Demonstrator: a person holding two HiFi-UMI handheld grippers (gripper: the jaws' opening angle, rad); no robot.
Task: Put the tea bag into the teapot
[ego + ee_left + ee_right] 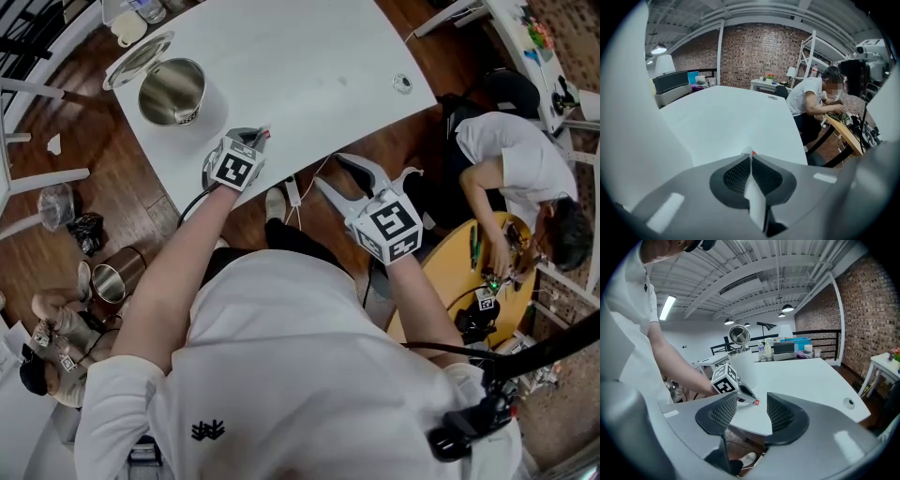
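The steel teapot (173, 91) stands open on the white table (309, 66) at the left, its lid (139, 61) lying beside it. My left gripper (246, 148) hovers over the table's near edge, just right of the teapot. It is shut on the tea bag (755, 197), a thin white packet pinched between the pads with a red tag (267, 134) poking out at the tip. In the right gripper view the left gripper (746, 396) shows with the tag (756, 402), and the teapot (744, 365) behind it. My right gripper (370, 178) hangs open off the table's edge, holding nothing.
A cable hole (402, 83) sits near the table's right corner. A person (516, 169) works at a round yellow table (459, 272) on the right. A steel canister (112, 279) stands on the wooden floor at the left, near a white chair frame (28, 173).
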